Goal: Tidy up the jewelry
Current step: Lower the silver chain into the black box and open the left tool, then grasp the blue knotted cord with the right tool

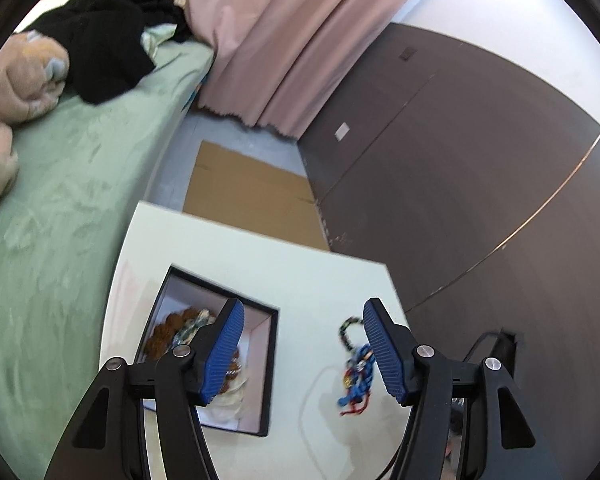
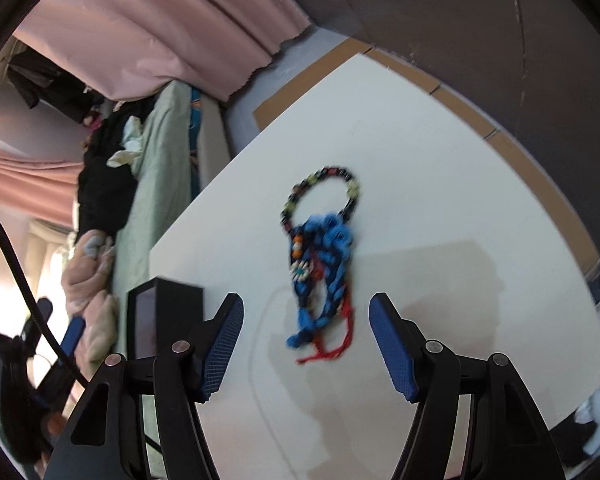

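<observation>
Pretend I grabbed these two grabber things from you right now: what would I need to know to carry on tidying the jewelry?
Left gripper: open, holding nothing, above the table between box and pile.
Right gripper: open, holding nothing, pointed at the pile.
Black box: open on the white table, with brown beaded pieces and some pale ones already inside.
Jewelry pile: loose on the table to the right of the box; a dark beaded bracelet tangled with blue and red cords. A thin pale cord lies beside it.
Left to do: move the pile into the box. Expect it to lift as one clump.
</observation>
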### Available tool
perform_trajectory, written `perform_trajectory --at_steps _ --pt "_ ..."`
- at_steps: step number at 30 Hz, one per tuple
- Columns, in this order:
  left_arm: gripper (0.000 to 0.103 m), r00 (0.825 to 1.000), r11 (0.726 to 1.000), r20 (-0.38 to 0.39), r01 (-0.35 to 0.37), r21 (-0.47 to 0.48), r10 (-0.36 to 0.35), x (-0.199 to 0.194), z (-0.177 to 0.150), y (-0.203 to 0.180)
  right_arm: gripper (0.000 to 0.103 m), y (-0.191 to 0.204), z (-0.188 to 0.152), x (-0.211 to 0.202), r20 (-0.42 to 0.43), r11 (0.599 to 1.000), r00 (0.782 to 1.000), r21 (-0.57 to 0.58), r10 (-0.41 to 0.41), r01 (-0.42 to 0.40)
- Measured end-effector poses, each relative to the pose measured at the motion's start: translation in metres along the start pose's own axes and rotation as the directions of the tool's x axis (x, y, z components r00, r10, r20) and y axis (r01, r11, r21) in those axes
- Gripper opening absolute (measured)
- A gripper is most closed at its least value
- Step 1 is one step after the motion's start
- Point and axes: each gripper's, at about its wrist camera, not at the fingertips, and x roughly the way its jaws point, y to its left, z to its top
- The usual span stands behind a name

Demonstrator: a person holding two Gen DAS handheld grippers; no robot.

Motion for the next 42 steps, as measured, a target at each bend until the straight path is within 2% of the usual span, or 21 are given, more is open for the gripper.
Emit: perform_trajectory --at_steps 7,9,14,17,19,21,24,28,32,42 --pt "0.063 0.999 1.0 -0.037 -0.022 -0.017 0.022 0.001 -0.005 0.012 0.051 0.012 -0.002 0.019 -0.042 0.999 0.999 -0.025 0.027 -0.028" --pt "0.063 0.999 0.999 -0.039 -0.036 -0.014 0.035 0.0 -0.004 0.016 0.047 0.017 -0.004 0.025 -0.051 0.999 0.999 -0.045 0.001 -0.003" --pt "0.063 0.997 0.999 -0.057 -0.051 -0.008 0.05 0.001 -0.006 0.021 0.046 0.026 -0.007 0.035 -0.038 0.993 0.996 -0.089 -0.079 0.076" --pt "0.063 0.996 0.998 -0.063 -0.056 -0.004 0.055 0.001 -0.006 0.024 0.04 0.032 -0.008 0.046 -0.051 0.986 0.991 -0.119 -0.122 0.115" --pt "0.063 0.996 0.998 -0.067 -0.059 -0.008 0.059 0.001 -0.006 0.026 0.033 0.036 -0.009 0.048 -0.03 0.977 0.986 -0.145 -0.163 0.157" --pt "0.063 0.996 0.998 -0.071 -0.064 -0.013 0.062 0.001 -0.006 0.028 0.009 0.037 -0.009 0.049 -0.018 0.969 0.981 -0.159 -0.195 0.19" --pt "0.063 0.995 0.997 -0.072 -0.071 -0.014 0.07 -0.001 -0.006 0.031 0.009 0.026 -0.009 0.043 -0.038 0.989 0.992 -0.08 -0.124 0.121" --pt "0.063 0.995 0.997 -0.071 -0.07 -0.016 0.069 -0.002 -0.005 0.033 0.009 0.028 -0.009 0.013 0.038 0.997 0.999 -0.07 -0.01 0.013" --pt "0.063 0.995 0.998 -0.073 -0.065 -0.019 0.063 -0.002 -0.004 0.033 0.009 0.028 -0.012 -0.008 0.087 0.995 0.994 -0.073 0.069 -0.062" --pt "0.063 0.995 0.999 -0.094 -0.015 0.03 0.018 0.007 -0.008 0.011 0.009 0.025 -0.007 -0.041 0.18 0.986 0.97 -0.074 0.163 -0.152"
